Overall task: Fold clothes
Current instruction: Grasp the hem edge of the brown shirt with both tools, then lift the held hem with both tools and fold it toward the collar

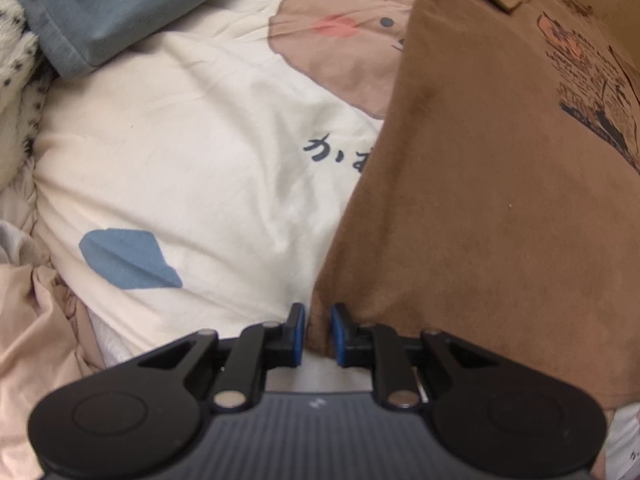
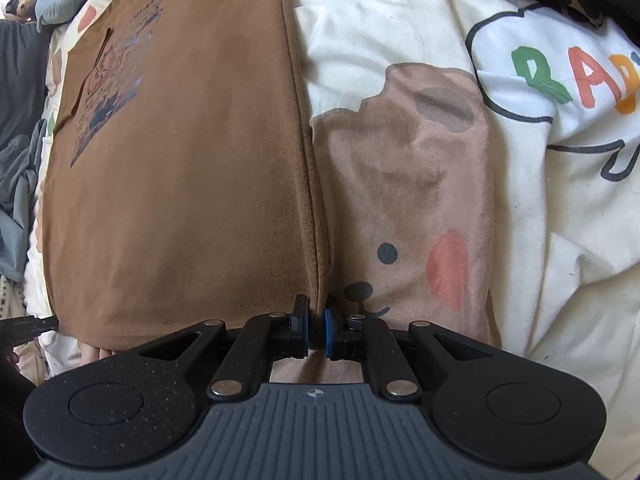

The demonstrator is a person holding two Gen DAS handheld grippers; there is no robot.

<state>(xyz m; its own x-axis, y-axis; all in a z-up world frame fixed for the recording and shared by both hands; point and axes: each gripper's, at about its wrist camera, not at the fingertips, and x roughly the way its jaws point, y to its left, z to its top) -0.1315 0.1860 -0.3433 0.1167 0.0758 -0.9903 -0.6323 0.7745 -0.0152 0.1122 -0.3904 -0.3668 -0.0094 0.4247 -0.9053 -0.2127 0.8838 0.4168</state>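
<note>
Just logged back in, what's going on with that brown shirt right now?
A person is folding the brown shirt on a cartoon-print bedsheet, a gripper in each hand. The left gripper pinches the shirt's corner at one edge; the right gripper is clamped on the opposite side edge. The shirt lies mostly flat, print side up, collar at the far end. No fold over the body shows yet. A blue-grey garment sits nearby.

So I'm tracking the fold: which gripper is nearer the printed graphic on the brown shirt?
Neither clearly. The left gripper and right gripper each pinch an edge of the brown shirt, opposite sides, with the graphic far up the cloth from both.
</note>
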